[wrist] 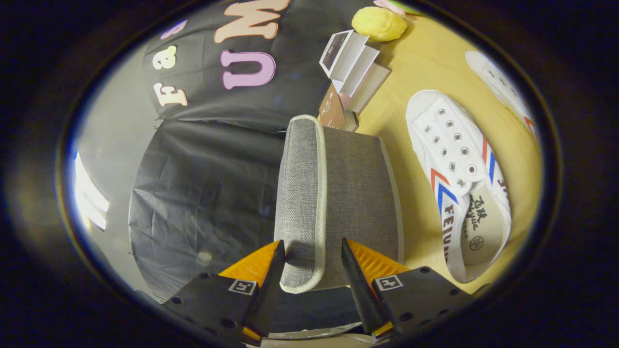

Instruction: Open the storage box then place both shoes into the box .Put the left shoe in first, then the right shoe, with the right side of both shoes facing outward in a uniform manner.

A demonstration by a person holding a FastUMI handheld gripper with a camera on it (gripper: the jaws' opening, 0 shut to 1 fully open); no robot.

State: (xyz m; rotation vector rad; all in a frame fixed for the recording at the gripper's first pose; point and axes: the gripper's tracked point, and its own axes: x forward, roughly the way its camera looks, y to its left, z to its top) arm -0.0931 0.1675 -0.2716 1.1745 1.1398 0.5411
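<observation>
The grey fabric storage box (360, 193) with pale trim stands on the wooden table just ahead of my fingers. Its lid (302, 193) is raised on edge, and the lid's near end lies between my fingers. My gripper (312, 246) is open around the lid: one finger (271, 263) rests against it, while a small gap shows between the lid and the other finger (355, 270). A white canvas shoe (454, 183) with red and blue stripes lies on the table beside the box, its opening toward me. Beyond it, farther from the box, lies the second white shoe (503, 87).
Past the box, folded white leaflets (353, 67) and a brown card (333, 108) lie on the wooden table (416, 63). A yellow lumpy object (379, 23) sits farther off. The black cloth wall (203, 183) hangs close on the lid's other side.
</observation>
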